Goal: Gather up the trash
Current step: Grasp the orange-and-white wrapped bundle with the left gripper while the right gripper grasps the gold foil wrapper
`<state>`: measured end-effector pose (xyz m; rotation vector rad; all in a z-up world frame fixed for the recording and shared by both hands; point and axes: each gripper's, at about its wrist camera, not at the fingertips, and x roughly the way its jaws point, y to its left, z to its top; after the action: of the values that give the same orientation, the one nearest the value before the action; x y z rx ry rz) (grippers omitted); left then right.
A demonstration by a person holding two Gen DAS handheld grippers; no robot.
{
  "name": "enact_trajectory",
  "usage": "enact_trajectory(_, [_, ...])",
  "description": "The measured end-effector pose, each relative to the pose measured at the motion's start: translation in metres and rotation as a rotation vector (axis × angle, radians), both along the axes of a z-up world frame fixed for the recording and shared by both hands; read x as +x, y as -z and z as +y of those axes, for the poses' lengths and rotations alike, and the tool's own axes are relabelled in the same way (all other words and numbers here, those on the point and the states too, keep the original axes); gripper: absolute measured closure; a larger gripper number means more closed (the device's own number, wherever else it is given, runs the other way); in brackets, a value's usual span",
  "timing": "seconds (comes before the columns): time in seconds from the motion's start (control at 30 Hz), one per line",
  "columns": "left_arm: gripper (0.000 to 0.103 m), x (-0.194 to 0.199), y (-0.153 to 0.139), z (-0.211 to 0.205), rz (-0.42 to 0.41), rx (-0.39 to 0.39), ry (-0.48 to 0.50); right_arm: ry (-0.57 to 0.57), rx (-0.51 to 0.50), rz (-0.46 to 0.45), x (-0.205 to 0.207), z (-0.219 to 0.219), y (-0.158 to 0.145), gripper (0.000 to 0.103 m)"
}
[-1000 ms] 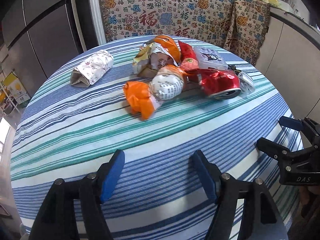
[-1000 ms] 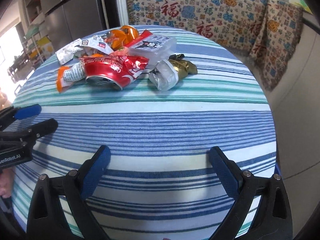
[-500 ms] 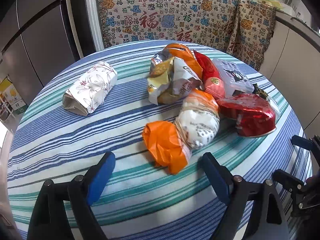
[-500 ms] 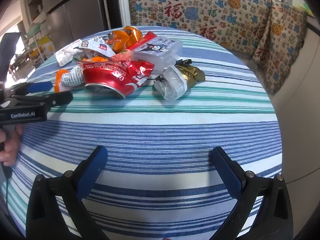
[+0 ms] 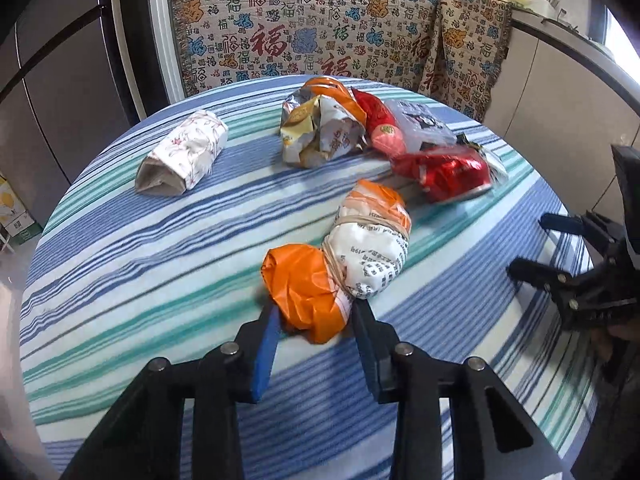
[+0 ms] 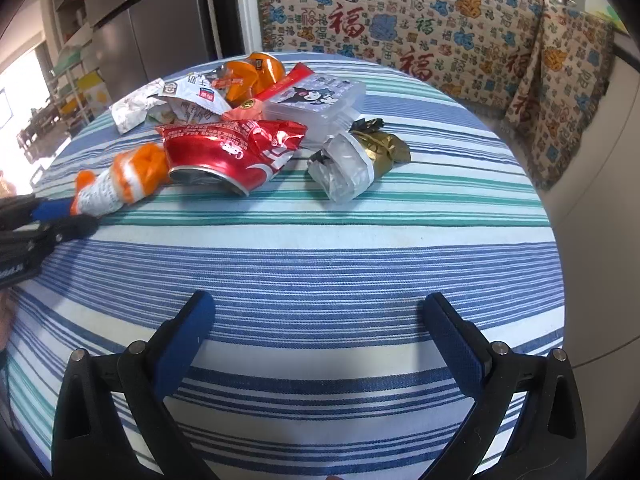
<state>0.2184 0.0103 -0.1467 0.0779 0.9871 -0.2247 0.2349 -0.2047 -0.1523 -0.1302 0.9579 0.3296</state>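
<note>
An orange and white wrapper bundle (image 5: 340, 256) lies on the striped round table (image 5: 160, 280). My left gripper (image 5: 316, 320) is shut on the bundle's orange end. The bundle also shows in the right wrist view (image 6: 120, 180), with the left gripper (image 6: 60, 216) at its near end. Behind it lie a crushed red can (image 6: 232, 156), a crumpled silver snack bag (image 5: 320, 136), a clear plastic box (image 6: 316, 100) and a clear and gold wrapper (image 6: 356, 160). My right gripper (image 6: 320, 336) is open and empty above bare cloth near the table's front edge.
A floral paper roll (image 5: 184, 156) lies alone at the table's left. A patterned cloth (image 5: 320, 32) hangs behind the table. A grey fridge (image 5: 60, 80) stands at the left and a cabinet (image 5: 568, 100) at the right.
My left gripper has moved forward to the orange and white bundle and closed on its orange end. The right gripper has hardly moved and stays open.
</note>
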Motion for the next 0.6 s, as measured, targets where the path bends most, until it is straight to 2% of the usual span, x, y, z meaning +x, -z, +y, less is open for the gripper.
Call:
enact_trajectory(0.03, [0.064,-0.006,0.000,0.001,0.015,0.001,0.016,0.000,0.000,0.000,0.000,0.000,0.000,0.000])
enact_trajectory(0.07, [0.059,-0.012,-0.002,0.003,0.028,0.000,0.040,0.000,0.000,0.000,0.000,0.000,0.000,0.000])
enact_trajectory(0.1, [0.048,-0.014,-0.004,0.003,0.033,-0.002,0.055,0.000,0.000,0.000,0.000,0.000,0.000,0.000])
enact_trajectory(0.13, [0.043,-0.017,-0.007,0.003,0.027,-0.006,0.074,0.000,0.000,0.000,0.000,0.000,0.000,0.000])
enact_trajectory(0.17, [0.038,-0.018,-0.013,0.003,0.003,-0.007,0.100,0.000,0.001,0.000,0.000,0.000,0.000,0.000])
enact_trajectory(0.23, [0.037,-0.015,-0.024,0.000,-0.048,0.018,0.150,-0.001,0.001,0.000,0.000,0.000,0.000,0.000])
enact_trajectory(0.3, [0.028,-0.006,-0.030,-0.006,-0.068,0.023,0.232,-0.001,0.001,0.000,0.000,0.000,0.000,0.000])
enact_trajectory(0.43, [0.027,0.024,-0.023,-0.025,-0.032,0.052,0.402,-0.001,0.001,0.000,0.000,0.000,0.000,0.000])
enact_trajectory(0.5, [0.027,0.033,-0.011,-0.033,-0.011,0.079,0.438,-0.003,0.003,0.001,0.000,0.000,0.000,0.000])
enact_trajectory(0.6, [0.029,0.038,0.004,-0.044,0.004,0.109,0.437,-0.008,0.001,0.007,0.002,-0.003,0.000,0.001])
